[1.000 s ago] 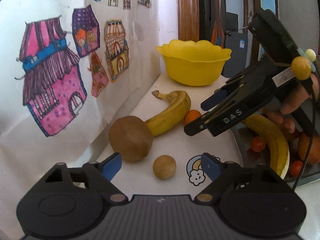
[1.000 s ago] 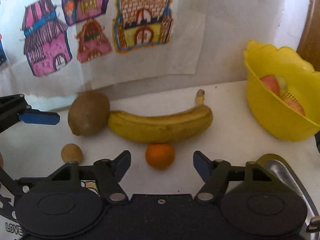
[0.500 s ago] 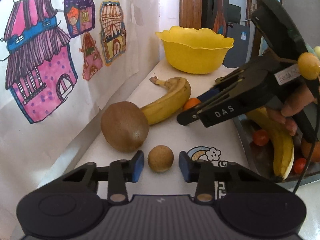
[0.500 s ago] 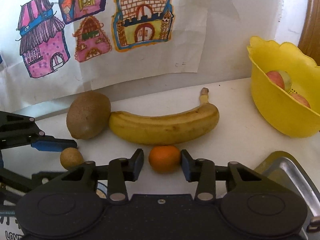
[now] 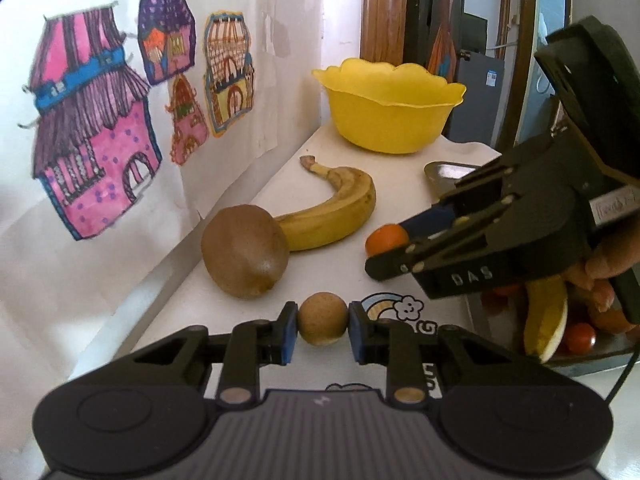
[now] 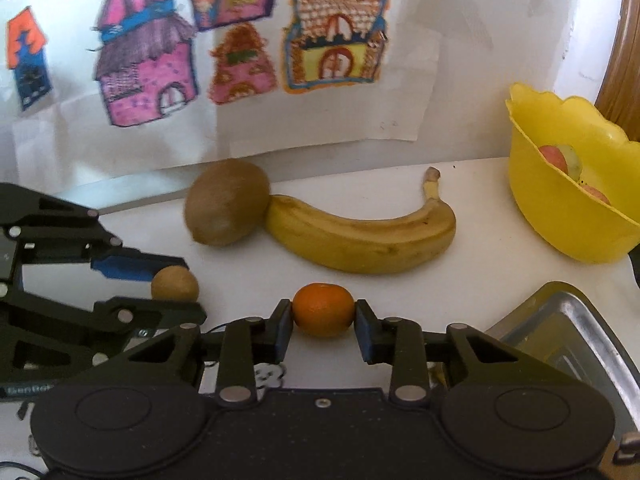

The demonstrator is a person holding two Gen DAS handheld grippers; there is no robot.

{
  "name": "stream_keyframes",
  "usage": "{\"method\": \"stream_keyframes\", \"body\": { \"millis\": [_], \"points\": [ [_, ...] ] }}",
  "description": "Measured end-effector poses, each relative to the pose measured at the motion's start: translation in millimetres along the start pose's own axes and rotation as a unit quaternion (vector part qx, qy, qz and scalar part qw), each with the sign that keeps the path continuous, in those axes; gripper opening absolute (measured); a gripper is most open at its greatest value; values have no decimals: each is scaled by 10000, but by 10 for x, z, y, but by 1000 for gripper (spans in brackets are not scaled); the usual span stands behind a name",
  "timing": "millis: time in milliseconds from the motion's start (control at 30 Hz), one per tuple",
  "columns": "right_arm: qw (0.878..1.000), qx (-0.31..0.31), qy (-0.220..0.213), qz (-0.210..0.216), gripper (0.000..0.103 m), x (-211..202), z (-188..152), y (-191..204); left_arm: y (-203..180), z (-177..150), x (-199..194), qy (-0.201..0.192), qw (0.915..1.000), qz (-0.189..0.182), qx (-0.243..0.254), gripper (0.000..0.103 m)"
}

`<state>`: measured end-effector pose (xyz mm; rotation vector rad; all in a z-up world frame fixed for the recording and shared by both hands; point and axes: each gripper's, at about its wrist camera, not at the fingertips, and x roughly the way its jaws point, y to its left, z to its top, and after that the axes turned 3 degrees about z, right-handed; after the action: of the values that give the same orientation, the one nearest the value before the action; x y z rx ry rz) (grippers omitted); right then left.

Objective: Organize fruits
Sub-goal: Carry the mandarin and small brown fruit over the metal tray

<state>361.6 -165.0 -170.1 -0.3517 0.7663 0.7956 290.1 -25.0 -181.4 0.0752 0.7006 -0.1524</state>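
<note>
Already each gripper has its own fruit: the left gripper (image 5: 322,326) is clenched on the small tan fruit (image 5: 323,323), pads pressing it from both sides just in front of the kiwi (image 5: 245,251); the right gripper (image 6: 323,320) is clamped on the small orange (image 6: 323,309), just below the banana (image 6: 360,236) — which lies lengthwise along the wall. Both fruits sit low over the white tabletop (image 6: 472,280); the yellow bowl (image 6: 568,216) lies to the right gripper's right, the metal tray (image 6: 560,320) nearer it — so the right hand looks closer to either.

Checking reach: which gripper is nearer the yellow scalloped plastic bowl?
Right. The right gripper, shut on the small orange citrus fruit, sits nearer the yellow scalloped plastic bowl; the left gripper is farther back, past the kiwi.
</note>
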Motion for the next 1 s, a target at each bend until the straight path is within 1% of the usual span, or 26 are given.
{"method": "stream_keyframes", "body": {
  "millis": [233,367,567,767,1000],
  "points": [
    [9996,-84,-239,-87,35,-454,-86,159,-62,35,-271,-214,9998,32,4,29],
    [9989,-101,-405,-201,35,-769,-144,221,-136,66,-422,-373,9993,-33,-29,29],
    [9967,-37,-637,-495,35,-1259,-303,171,-332,131,-609,-628,9976,-292,-47,29],
    [9936,165,-765,-811,35,-1602,-517,18,-672,193,-706,-885,9941,-625,9,29],
    [9903,413,-779,-1073,35,-1798,-810,-205,-1118,208,-587,-846,9921,-913,163,29]
  ]
}}
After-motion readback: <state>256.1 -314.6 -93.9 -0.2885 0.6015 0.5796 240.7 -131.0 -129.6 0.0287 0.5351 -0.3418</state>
